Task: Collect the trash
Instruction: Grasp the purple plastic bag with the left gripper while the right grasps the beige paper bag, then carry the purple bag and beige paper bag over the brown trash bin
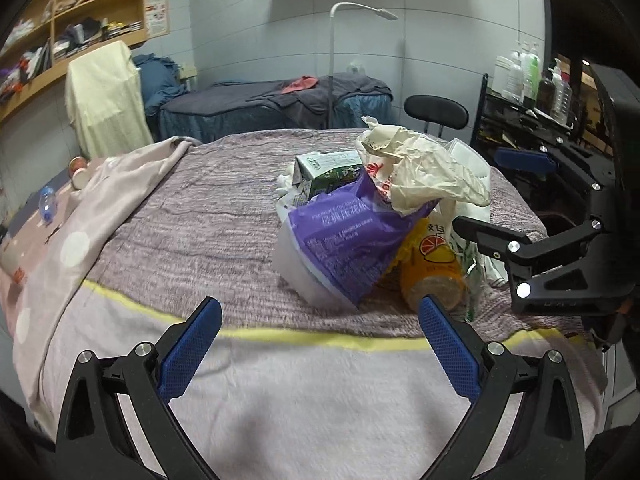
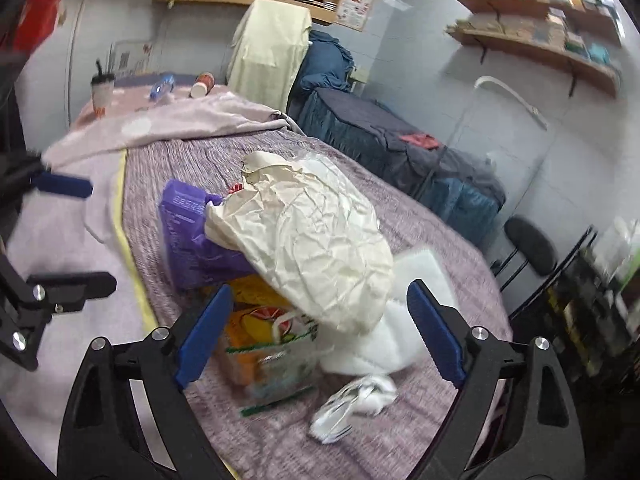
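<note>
While both grippers, left (image 1: 320,344) and right (image 2: 320,332), are hovering with fingers wide and empty, the crumpled cream paper bag (image 2: 312,236) is capping a loose trash heap mid-bed (image 1: 200,216), risking toppling if nudged.

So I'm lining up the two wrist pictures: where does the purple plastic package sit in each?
Left wrist: purple plastic package right of centre, under the crumpled cream paper.
Right wrist: purple plastic package left of centre, partly under that paper.
Shared landmark: orange drink bottle beside it.
</note>
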A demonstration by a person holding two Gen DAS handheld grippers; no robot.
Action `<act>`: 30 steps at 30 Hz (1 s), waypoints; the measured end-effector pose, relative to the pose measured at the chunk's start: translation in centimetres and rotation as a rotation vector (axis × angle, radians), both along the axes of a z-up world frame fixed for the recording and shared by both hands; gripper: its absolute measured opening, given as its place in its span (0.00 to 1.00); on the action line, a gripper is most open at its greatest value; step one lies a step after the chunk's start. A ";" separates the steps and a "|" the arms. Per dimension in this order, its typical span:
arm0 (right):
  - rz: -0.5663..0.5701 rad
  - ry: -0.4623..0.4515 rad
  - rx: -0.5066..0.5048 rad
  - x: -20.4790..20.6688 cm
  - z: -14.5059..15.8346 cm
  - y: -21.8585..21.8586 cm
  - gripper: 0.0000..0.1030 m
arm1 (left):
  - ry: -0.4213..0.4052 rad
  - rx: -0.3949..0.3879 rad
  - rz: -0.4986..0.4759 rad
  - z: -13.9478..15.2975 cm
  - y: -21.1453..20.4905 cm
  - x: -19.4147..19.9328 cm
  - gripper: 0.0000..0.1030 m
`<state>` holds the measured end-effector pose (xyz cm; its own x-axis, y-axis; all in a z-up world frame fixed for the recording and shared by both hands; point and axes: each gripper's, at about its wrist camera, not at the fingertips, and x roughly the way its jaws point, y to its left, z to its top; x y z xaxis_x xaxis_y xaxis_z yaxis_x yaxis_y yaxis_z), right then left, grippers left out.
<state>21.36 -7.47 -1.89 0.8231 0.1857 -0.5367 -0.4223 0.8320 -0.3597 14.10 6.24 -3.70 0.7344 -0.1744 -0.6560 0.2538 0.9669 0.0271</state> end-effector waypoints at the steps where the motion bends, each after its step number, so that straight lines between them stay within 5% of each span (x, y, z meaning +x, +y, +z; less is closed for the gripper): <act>1: 0.002 -0.012 -0.028 0.4 -0.2 0.3 0.76 | 0.010 -0.004 -0.018 -0.1 -0.1 0.7 0.94; 5: 0.021 -0.013 -0.056 1.5 -0.4 0.3 0.57 | 0.042 -0.026 -0.083 -0.8 0.1 3.5 0.94; 9: 0.037 0.045 0.022 2.6 -0.2 -0.8 0.27 | 0.051 -0.070 -0.144 -0.9 0.3 5.1 0.92; 12: 0.027 0.064 0.068 3.1 -0.3 -1.3 0.14 | 0.056 -0.082 -0.190 -0.9 -0.2 5.5 0.76; 15: 0.013 0.070 0.110 3.3 -0.2 -1.7 0.11 | 0.064 -0.067 -0.213 -1.2 -0.9 5.3 0.50; 19: -0.001 0.060 0.157 3.1 0.2 -2.0 0.08 | 0.060 -0.089 -0.228 -1.1 -1.1 4.6 0.32; 30: -0.044 0.013 0.337 1.3 3.5 -4.5 0.06 | -0.044 -0.168 -0.131 2.4 -0.1 2.3 0.25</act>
<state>22.66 -11.99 1.63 0.8279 0.3190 -0.4613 -0.3862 0.9207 -0.0564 16.35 6.09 -1.30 0.7256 -0.3749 -0.5770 0.3802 0.9174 -0.1179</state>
